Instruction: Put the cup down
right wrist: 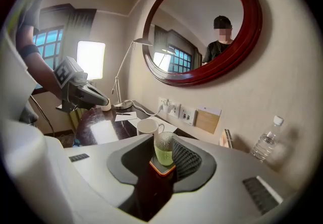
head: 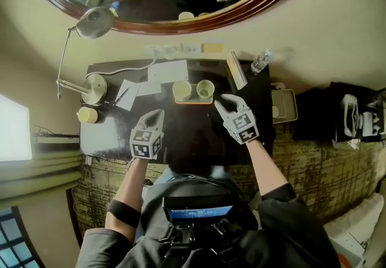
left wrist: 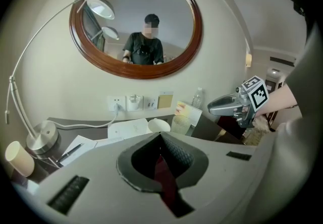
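Green-tinted glass cup (right wrist: pixel 164 148) upright on orange tray (right wrist: pixel 162 169) | left tongs (head: pixel 156 114) closed | right tongs (head: pixel 224 104) narrowly apart, empty

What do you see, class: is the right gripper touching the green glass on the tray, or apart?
Apart. The head view shows bare dark desktop between the right gripper and the green glass, which stands on the orange tray.

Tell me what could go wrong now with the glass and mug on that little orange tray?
1. The glass and the mug stand side by side on the small tray, so nudging one may tip the other.
2. The right gripper hangs just short of the tray, fingers aimed at it; a forward swing could hit the glass.
3. Papers lie beside the tray; a spill would likely reach them.
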Demonstrator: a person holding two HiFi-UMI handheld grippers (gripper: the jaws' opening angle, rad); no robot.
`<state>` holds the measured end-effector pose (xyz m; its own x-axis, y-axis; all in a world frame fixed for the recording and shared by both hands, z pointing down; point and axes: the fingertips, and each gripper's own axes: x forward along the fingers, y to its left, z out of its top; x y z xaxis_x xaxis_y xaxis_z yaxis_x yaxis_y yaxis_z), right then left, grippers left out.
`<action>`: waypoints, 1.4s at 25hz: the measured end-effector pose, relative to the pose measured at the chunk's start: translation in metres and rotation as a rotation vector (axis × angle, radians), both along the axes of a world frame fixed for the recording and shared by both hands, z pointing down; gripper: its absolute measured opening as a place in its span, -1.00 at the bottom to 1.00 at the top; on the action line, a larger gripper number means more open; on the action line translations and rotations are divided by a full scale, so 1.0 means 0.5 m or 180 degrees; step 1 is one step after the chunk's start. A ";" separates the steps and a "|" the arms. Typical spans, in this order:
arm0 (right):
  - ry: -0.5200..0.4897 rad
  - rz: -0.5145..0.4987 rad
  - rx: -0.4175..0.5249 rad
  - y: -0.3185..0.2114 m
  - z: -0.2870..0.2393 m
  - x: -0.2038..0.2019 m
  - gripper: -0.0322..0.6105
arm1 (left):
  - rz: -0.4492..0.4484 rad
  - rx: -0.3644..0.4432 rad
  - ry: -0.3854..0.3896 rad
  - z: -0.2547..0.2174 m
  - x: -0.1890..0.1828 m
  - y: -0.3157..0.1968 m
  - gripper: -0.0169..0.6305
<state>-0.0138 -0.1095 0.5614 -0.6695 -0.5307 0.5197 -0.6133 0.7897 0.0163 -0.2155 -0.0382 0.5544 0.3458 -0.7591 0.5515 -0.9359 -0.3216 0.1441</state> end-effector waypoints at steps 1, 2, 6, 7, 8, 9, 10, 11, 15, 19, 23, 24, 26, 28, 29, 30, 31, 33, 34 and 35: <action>0.0023 0.0060 0.0010 0.007 -0.004 0.009 -0.60 | 0.0002 0.0012 0.0004 0.002 -0.004 0.000 -0.93; 0.0047 0.0132 0.0009 0.014 -0.005 0.019 -0.67 | 0.0011 0.0019 0.0014 0.002 -0.005 0.000 -0.93; 0.0194 0.0428 0.0003 0.032 -0.007 0.064 -0.81 | 0.0051 0.0054 0.0067 0.000 -0.005 -0.004 -0.93; 0.0219 0.0484 0.0020 0.034 -0.011 0.073 -0.82 | 0.0060 0.0055 0.0080 0.001 -0.006 -0.004 -0.93; 0.0225 0.0539 0.0033 0.037 -0.015 0.081 -0.83 | 0.0065 0.0053 0.0090 0.002 -0.006 -0.005 -0.93; 0.0219 0.0600 0.0033 0.039 -0.018 0.089 -0.84 | 0.0066 0.0048 0.0096 0.004 -0.007 -0.006 -0.93; 0.0211 0.0667 0.0023 0.043 -0.018 0.099 -0.84 | 0.0065 0.0041 0.0101 0.006 -0.008 -0.006 -0.93; 0.0206 0.0736 0.0013 0.047 -0.016 0.110 -0.85 | 0.0064 0.0032 0.0106 0.007 -0.007 -0.006 -0.93; 0.0191 0.0949 0.0070 0.054 -0.014 0.147 -0.85 | 0.0066 0.0031 0.0129 0.004 -0.002 -0.009 -0.93; 0.0147 0.1060 0.0066 0.065 -0.009 0.171 -0.86 | 0.0080 0.0025 0.0101 -0.003 0.002 -0.006 -0.93; 0.0182 0.1010 0.0134 0.071 -0.015 0.177 -0.86 | 0.0097 0.0021 0.0080 -0.014 0.006 -0.004 -0.93; 0.0185 0.1004 0.0151 0.070 -0.016 0.178 -0.86 | 0.0092 0.0027 0.0071 -0.013 0.004 -0.005 -0.93; 0.0189 0.1002 0.0145 0.070 -0.015 0.181 -0.86 | 0.0082 0.0036 0.0059 -0.011 0.001 -0.005 -0.93; 0.0201 0.0988 0.0117 0.072 -0.011 0.183 -0.86 | 0.0075 0.0037 0.0055 -0.012 0.001 -0.004 -0.93; 0.0207 0.0978 0.0107 0.073 -0.010 0.184 -0.86 | 0.0070 0.0036 0.0055 -0.013 0.001 -0.003 -0.93; 0.0212 0.0969 0.0105 0.073 -0.010 0.185 -0.86 | 0.0066 0.0036 0.0054 -0.013 0.001 -0.002 -0.93; 0.0216 0.0961 0.0112 0.073 -0.010 0.186 -0.86 | 0.0063 0.0035 0.0052 -0.014 0.001 -0.001 -0.93; 0.0224 0.0950 0.0124 0.071 -0.011 0.188 -0.86 | 0.0063 0.0032 0.0036 -0.013 0.001 0.001 -0.93; 0.0229 0.0945 0.0117 0.071 -0.009 0.188 -0.86 | 0.0062 0.0029 0.0028 -0.011 0.001 0.003 -0.93; 0.0233 0.0941 0.0101 0.073 -0.006 0.188 -0.86 | 0.0057 0.0023 0.0025 -0.009 -0.001 0.006 -0.93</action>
